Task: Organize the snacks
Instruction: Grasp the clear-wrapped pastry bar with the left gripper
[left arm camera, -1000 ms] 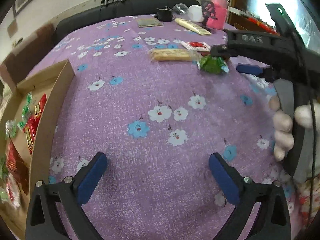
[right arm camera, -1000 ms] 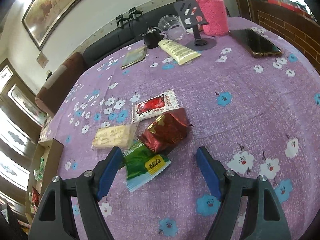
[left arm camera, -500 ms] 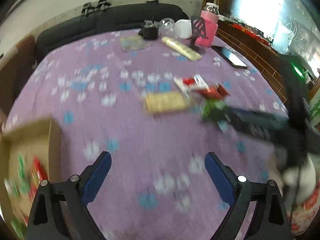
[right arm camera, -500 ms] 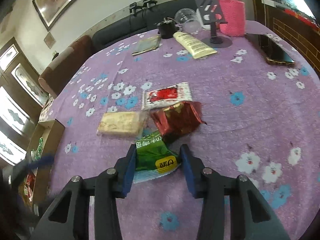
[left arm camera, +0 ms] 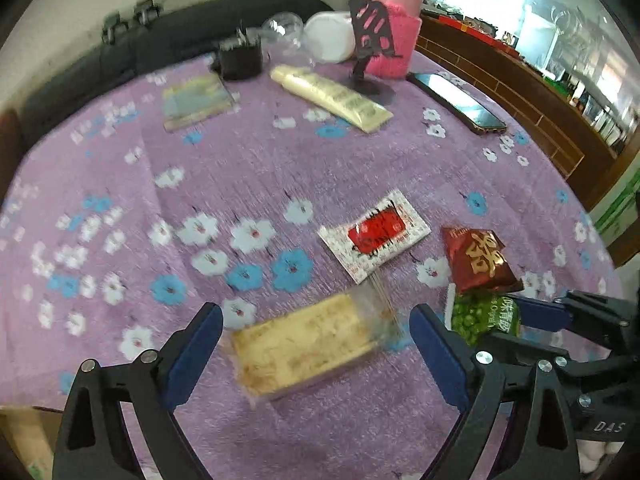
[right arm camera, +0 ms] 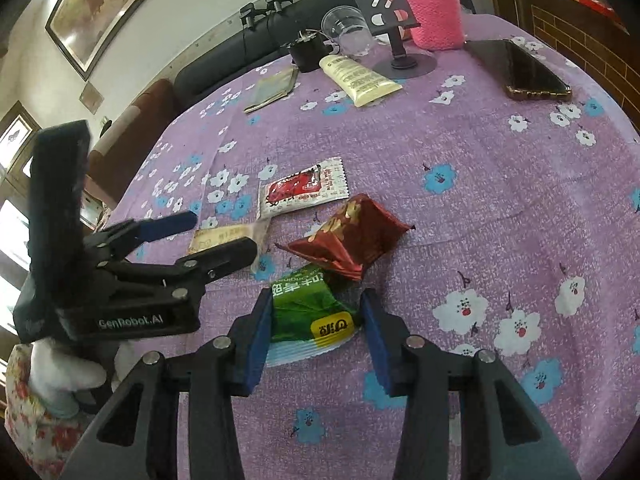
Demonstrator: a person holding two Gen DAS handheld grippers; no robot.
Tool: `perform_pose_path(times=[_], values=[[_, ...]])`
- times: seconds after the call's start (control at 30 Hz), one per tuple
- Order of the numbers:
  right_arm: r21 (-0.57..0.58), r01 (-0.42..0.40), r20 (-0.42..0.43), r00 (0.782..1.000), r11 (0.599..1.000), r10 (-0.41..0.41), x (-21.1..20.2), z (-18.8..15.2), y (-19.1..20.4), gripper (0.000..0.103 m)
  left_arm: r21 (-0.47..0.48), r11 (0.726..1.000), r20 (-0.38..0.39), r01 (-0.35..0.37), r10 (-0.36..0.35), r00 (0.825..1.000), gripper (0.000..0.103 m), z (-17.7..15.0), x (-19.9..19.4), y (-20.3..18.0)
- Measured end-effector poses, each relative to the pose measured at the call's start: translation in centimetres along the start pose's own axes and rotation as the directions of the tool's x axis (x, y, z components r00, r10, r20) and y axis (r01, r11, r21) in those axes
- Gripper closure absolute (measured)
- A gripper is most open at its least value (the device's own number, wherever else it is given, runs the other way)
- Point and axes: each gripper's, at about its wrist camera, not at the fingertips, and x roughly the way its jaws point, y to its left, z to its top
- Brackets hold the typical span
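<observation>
Several snack packets lie on the purple flowered tablecloth. My right gripper is shut on a green packet, seen also in the left wrist view. A dark red foil packet lies just beyond it, touching it. A red-and-white sachet lies farther out. My left gripper is open, its fingers on either side of a beige wafer packet on the cloth.
At the table's far side stand a pink-sleeved bottle, a black phone stand, a cream tube, a black cup, a clear cup and a flat booklet. A phone lies at the right.
My left gripper has swung from the cardboard box at the left over to the beige wafer packet. My right gripper has closed on the green packet.
</observation>
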Motion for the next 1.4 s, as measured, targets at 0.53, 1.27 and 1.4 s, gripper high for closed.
perform_pose_path(times=[0.53,1.27,1.4], values=[[0.024,-0.014,-0.003,1.000,1.000,0.014,0.0,-0.1,-0.4,0.061,0.151,0.987,0.049,-0.052,0.045,0.998,0.031,-2.7,-4.6,-3.8],[0.065,0.001,-0.038,0.999,0.998,0.001,-1.5,0.6,-2.5,0.061,0.270,0.963,-0.044,0.022,-0.010,0.999,0.044,-2.8,-3.2,-5.5],[0.095,0.002,-0.012,1.000,0.995,-0.001,-2.7,0.9,-3.5,0.061,0.293,0.956,0.022,-0.019,0.013,1.000,0.032,-1.5,-3.2,-5.5]])
